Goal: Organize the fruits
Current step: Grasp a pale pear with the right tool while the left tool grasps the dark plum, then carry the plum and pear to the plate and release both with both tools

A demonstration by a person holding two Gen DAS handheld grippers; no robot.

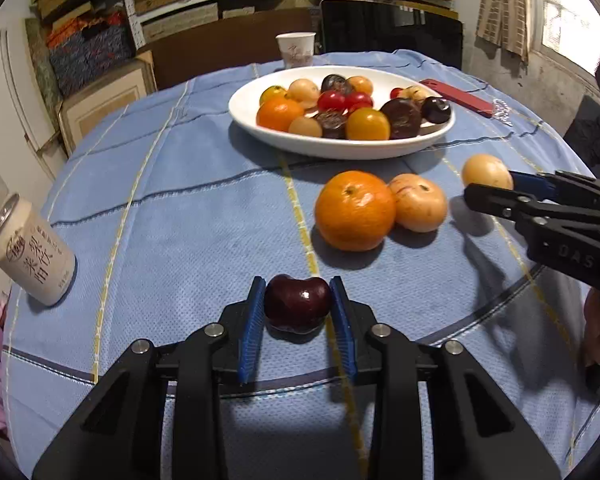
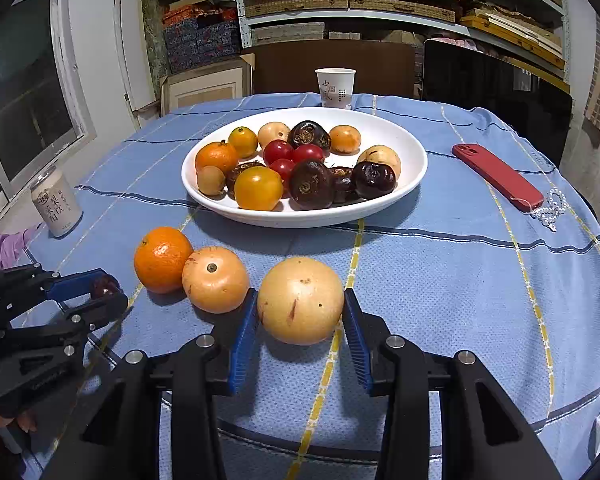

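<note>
Fruits mostly fill the white plate (image 2: 414, 160); four remain on the desk. Left gripper (image 1: 298, 306) jaws clamp a dark cherry (image 1: 296, 300); right gripper (image 2: 300, 312) jaws grip a pale round fruit (image 2: 300, 300), orange (image 2: 162, 260) beside.

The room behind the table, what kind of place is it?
Probably a storeroom or workshop back room also used for eating: metal shelves stacked with flat woven boxes, a table under a blue checked cloth, and a paper cup.
</note>
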